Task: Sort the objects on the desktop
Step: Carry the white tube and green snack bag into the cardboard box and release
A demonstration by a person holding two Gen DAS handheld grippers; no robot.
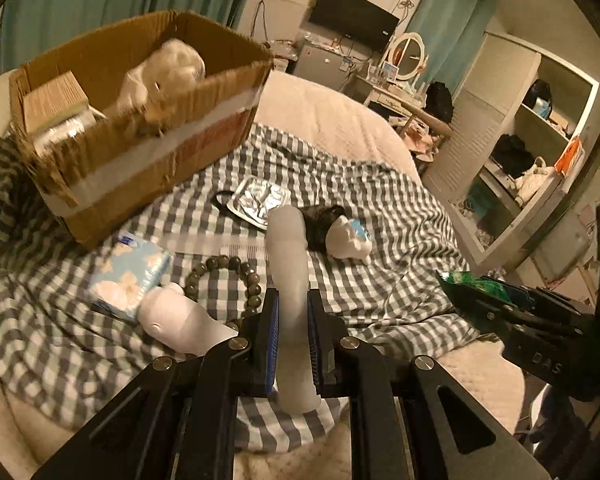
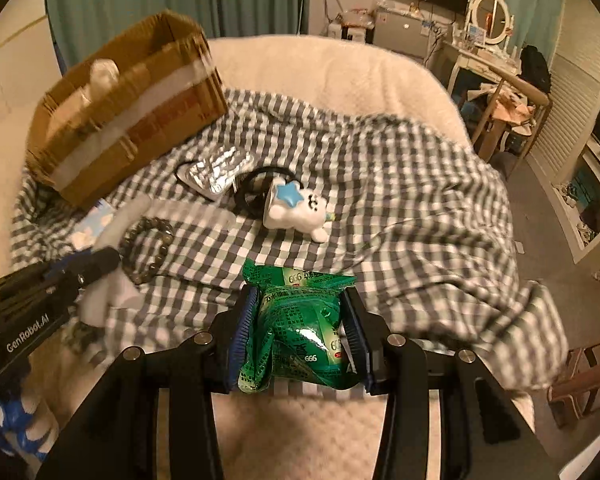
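While both loads hang clear of the checked cloth (image 1: 380, 200): left gripper (image 1: 293, 312) clamped on frosted tube (image 1: 288, 248), long axis along fingers; right gripper (image 2: 300, 308) squeezing green packet (image 2: 300, 320). Cardboard box (image 1: 148, 152) ahead-left, nearer left hand.

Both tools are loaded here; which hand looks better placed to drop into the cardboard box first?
Probably left. The left tool, shut on a translucent white bar, sits on the cardboard box side of the bed. The right tool, gripping a green packet, is farther from it.
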